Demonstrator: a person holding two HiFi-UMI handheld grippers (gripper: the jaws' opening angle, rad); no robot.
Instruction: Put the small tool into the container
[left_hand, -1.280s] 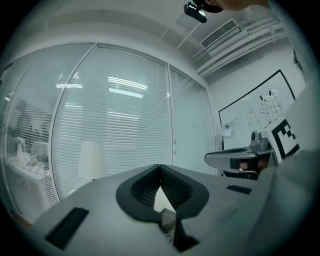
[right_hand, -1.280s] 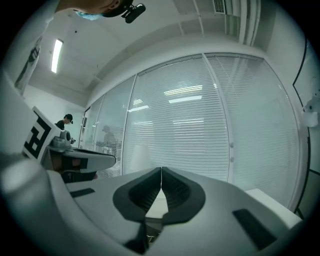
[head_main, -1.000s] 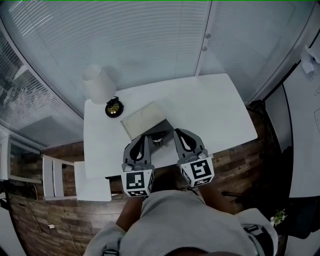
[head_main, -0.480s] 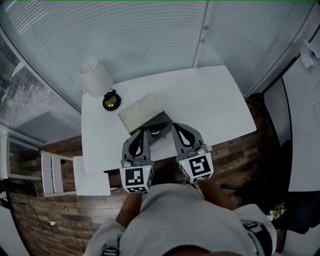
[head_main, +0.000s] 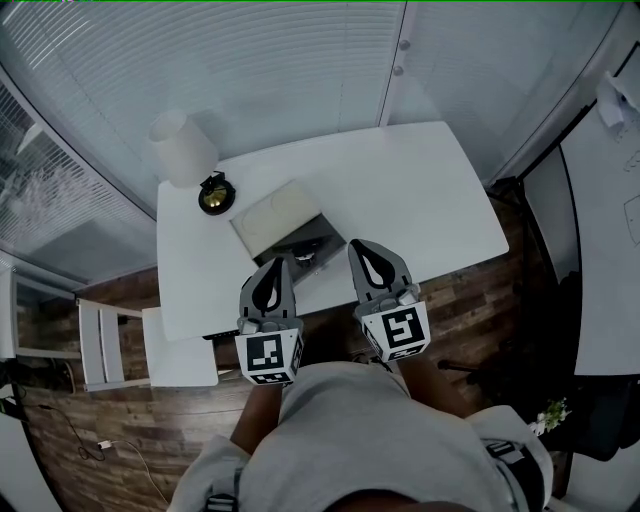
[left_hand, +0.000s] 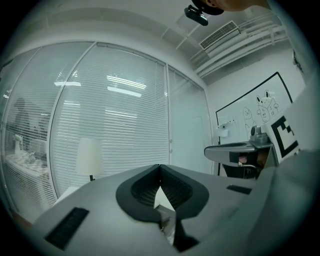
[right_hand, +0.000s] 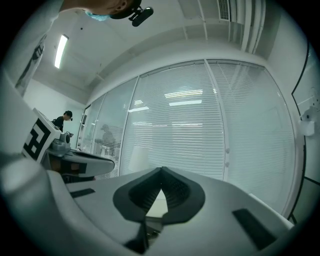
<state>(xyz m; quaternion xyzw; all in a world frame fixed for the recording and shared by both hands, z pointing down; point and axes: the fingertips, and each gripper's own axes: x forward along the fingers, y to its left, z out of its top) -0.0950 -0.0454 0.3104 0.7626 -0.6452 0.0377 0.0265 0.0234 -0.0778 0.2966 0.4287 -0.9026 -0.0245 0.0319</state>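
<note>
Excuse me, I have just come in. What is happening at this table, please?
A person stands at a white rectangular table, a grey two-jaw tool in each hand. The left tool and the right tool both have their jaws closed and hold nothing. Their tips hover by a dark open container at the near edge, next to a flat cream square panel. A white cylindrical lamp and a small round black-and-gold object stand at the far left corner.

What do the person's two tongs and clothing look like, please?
The left tongs and right tongs match: smooth light grey shells tapering to a tip, with ridged black pads around a teardrop-shaped opening. Each carries a white cube with black square markers at the rear. No cables show. The person wears a light grey top.
</note>
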